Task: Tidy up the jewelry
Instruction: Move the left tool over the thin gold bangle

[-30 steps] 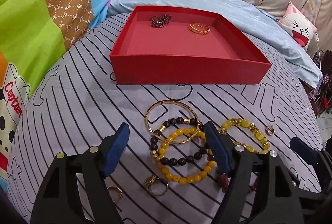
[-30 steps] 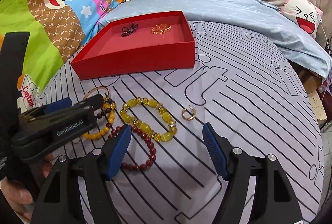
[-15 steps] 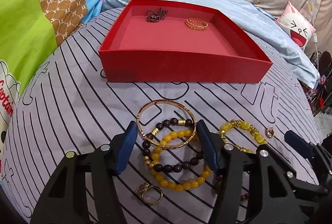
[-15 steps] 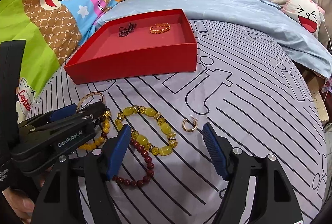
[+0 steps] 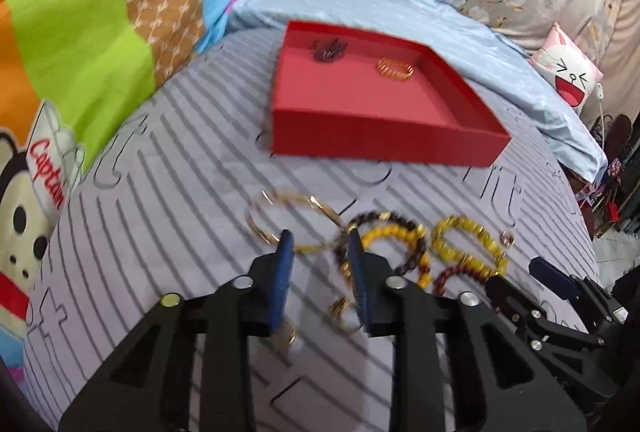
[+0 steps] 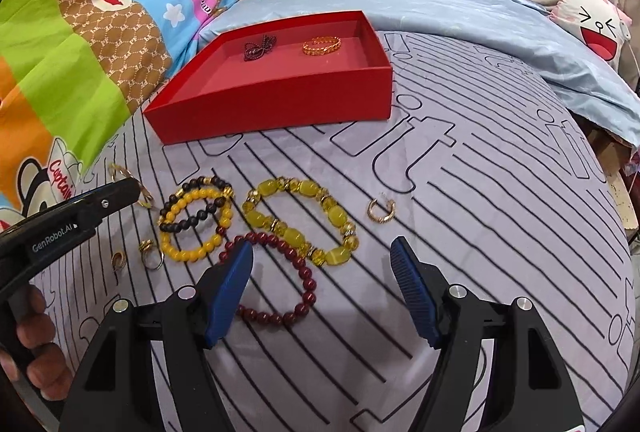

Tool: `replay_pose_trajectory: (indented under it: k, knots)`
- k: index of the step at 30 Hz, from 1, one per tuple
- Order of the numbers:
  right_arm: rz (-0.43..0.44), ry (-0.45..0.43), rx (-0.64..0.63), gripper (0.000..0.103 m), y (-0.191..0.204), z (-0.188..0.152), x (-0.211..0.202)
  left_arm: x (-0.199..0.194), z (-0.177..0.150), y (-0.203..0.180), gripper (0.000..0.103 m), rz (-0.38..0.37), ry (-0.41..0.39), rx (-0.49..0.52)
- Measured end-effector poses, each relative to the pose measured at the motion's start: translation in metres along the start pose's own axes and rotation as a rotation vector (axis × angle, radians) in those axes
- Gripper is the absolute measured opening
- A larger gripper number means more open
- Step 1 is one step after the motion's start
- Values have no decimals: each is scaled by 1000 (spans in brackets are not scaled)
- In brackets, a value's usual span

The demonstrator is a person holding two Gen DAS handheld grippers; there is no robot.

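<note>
My left gripper [image 5: 319, 252] is low over the striped sheet, its jaws closing. The near rim of the gold bangle [image 5: 280, 197] runs between the blue pads, which still stand apart. In the right wrist view the bangle [image 6: 119, 171] sits at the left gripper [image 6: 133, 189], clear of the black-and-gold bead bracelet [image 6: 188, 187] and the small yellow bead bracelet [image 6: 188, 254]. My right gripper [image 6: 320, 246] hovers open above the dark red bead bracelet [image 6: 304, 296] and the chunky yellow bracelet [image 6: 264, 220]. The red tray [image 6: 280, 115] holds a dark chain [image 6: 260, 45] and a gold chain bracelet [image 6: 322, 44].
A gold hoop earring [image 6: 381, 209] lies right of the bracelets, and two small rings [image 6: 151, 256] lie near a hand [image 6: 36, 336] at the left edge. Cartoon pillows [image 6: 80, 31] and a blue quilt [image 6: 460, 11] border the sheet behind the tray.
The left gripper's jaws have narrowed and it has shifted left. The gold bangle has slid left with it, out from under the bead bracelets. The right gripper has stayed open and nearly still.
</note>
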State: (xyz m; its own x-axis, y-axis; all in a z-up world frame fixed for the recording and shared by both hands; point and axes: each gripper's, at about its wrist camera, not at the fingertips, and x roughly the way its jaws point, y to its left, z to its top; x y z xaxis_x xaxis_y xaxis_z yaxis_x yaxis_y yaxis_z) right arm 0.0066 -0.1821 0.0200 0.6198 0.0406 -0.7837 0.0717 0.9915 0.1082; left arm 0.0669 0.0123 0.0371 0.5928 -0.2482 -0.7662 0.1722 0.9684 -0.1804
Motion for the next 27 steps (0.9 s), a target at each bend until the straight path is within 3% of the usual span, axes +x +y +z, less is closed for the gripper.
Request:
replay_pose_trajectory:
  k: [7,14,23,27]
  knots:
    - [1,16,-3,69,4,-10,-2,3,-20,17,27,13,35,-29]
    - [2,12,4,69,4,-8,-3,4,-10,33,68,33,5,-79]
    - [5,15,0,69,5,-4,2,43,8,15,69,93,22,-17]
    - [7,19,-3,69,6,-2,5,47,7,5,56,139,13,37]
